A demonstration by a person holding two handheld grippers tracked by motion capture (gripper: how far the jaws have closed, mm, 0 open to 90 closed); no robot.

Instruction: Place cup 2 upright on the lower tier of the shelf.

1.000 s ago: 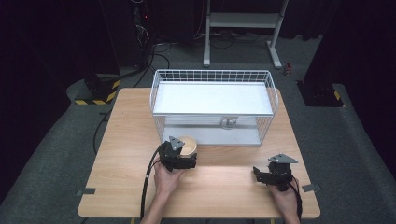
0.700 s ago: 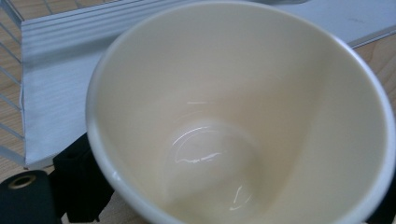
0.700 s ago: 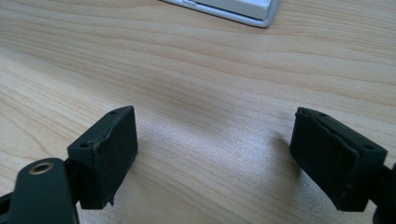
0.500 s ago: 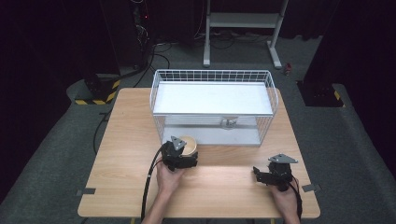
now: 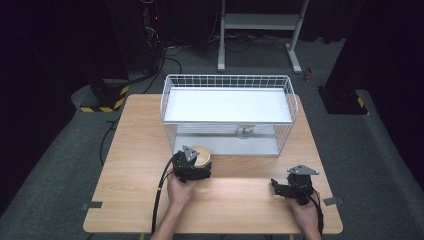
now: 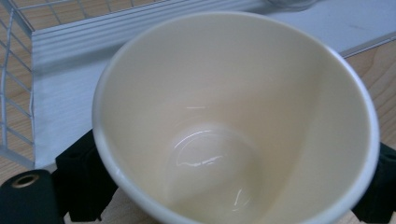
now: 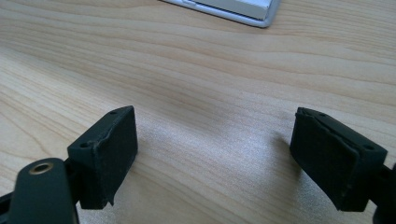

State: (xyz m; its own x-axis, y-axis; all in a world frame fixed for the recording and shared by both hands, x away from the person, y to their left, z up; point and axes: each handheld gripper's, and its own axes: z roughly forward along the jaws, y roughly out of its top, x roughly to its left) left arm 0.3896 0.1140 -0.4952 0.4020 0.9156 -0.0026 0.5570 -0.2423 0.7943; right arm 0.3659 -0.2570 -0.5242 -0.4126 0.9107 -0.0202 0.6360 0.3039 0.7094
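Note:
A cream paper cup (image 5: 202, 153) stands upright on the wooden table (image 5: 135, 150), just in front of the wire basket (image 5: 227, 79). My left gripper (image 5: 200, 163) reaches it from the near side. Its jaws have just been closing, and the cup (image 6: 233, 116) is between them. Both black pads (image 6: 81, 179) press on the cup's sides below the rim. The cup's inside looks empty. My right gripper (image 5: 276, 185) rests low over the table at the front right. It is open, with bare wood between its fingers (image 7: 109, 154).
The white wire basket holds a white board (image 5: 227, 106), and a small shiny object (image 5: 244, 132) lies under it. Cables trail from both grippers toward the front edge. Dark floor, a white stand (image 5: 260, 22) and striped blocks (image 5: 102, 95) surround the table.

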